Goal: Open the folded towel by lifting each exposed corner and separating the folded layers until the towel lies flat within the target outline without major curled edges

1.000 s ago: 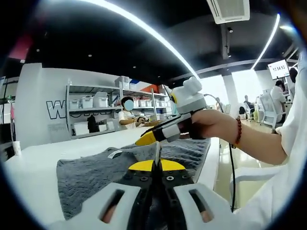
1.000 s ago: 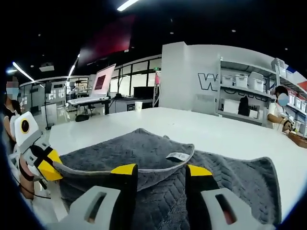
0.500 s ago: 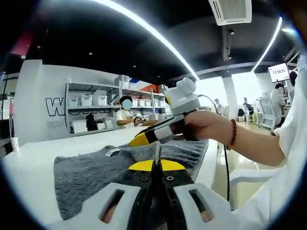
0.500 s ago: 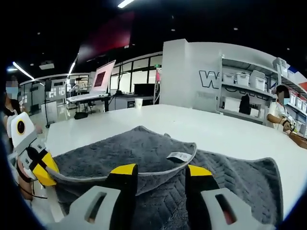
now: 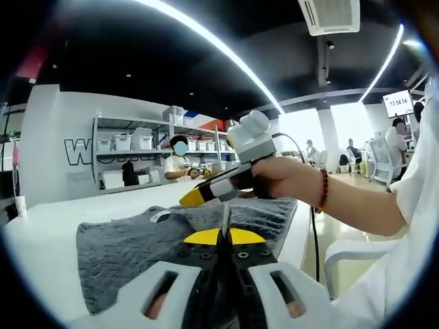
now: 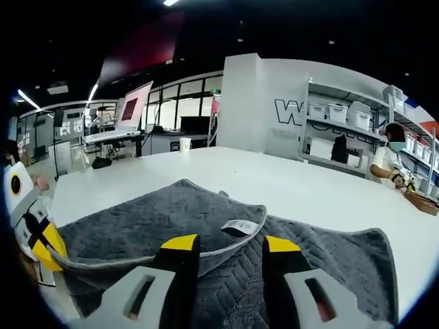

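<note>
Two grippers: left gripper [image 5: 221,236] pinching towel [image 5: 123,243] edge, right gripper [image 6: 223,243] jaws apart above towel

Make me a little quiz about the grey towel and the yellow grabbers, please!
1. True or false: the left gripper has its jaws closed together.
2. What small white thing sits on the edge of the towel's folded-over top layer?
A. a label tag
B. a cup
C. a coin
3. Fill in: the right gripper has its jaws ____, with towel visible between them.

Key:
1. True. The yellow tips meet, with a thin strip of towel edge rising between them.
2. A. The label tag lies by the pale hem.
3. Open.
</note>
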{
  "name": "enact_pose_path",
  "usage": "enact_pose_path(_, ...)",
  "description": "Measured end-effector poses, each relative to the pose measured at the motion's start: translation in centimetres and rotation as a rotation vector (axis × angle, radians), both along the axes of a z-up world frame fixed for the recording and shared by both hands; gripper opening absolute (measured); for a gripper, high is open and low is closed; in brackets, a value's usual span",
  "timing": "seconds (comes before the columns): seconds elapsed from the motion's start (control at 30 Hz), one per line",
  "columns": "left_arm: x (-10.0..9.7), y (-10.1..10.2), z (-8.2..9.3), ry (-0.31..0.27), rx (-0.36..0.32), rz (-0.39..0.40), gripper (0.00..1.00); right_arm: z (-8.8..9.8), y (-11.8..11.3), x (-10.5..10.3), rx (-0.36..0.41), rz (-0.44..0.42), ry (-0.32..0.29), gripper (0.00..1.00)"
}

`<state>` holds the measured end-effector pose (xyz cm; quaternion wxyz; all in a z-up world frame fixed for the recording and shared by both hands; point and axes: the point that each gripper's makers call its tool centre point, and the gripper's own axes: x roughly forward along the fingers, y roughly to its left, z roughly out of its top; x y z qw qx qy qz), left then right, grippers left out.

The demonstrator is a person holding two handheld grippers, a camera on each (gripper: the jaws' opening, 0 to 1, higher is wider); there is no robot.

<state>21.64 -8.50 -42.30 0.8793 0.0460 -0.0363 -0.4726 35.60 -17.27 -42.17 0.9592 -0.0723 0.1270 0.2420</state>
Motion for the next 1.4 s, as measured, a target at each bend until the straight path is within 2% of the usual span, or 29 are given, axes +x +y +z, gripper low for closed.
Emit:
enact_pose_path(0.3, 0.1, 0.1, 0.0, 0.004, -0.004, 0.007, 0.02, -1.0, -0.5, 1.3, -0.026, -0.020, 0.038, 0.32)
enact_pose_path(0.5, 0.1, 0.3, -0.1, -0.002, 0.002, 0.015, 0.02, -1.2, -0.2, 1.3, -0.031, -0.010, 0.045, 0.31)
enact_pose_path(0.67, 0.1, 0.4, -0.1, -0.011, 0.006, 0.022, 0.02, -1.0, 0.0, 1.4, -0.028, -0.013, 0.049, 0.32)
enact_pose_path(0.73, 0.0, 0.3, -0.1, -0.010, 0.005, 0.017, 0.02, -0.8, 0.1, 1.5, 0.002, -0.014, 0.050, 0.32)
enact_pose_path(1.17, -0.2, 0.1, -0.2, -0.009, 0.008, 0.004, 0.02, -1.0, -0.1, 1.8, -0.011, -0.031, 0.055, 0.30)
enact_pose_path(1.3, -0.3, 0.0, -0.2, -0.007, -0.002, -0.005, 0.02, -1.2, -0.1, 2.3, 0.030, -0.028, 0.066, 0.30)
enact_pose_path(1.4, -0.3, 0.1, -0.2, -0.003, -0.003, -0.004, 0.02, -1.3, -0.1, 2.3, 0.031, -0.030, 0.066, 0.30)
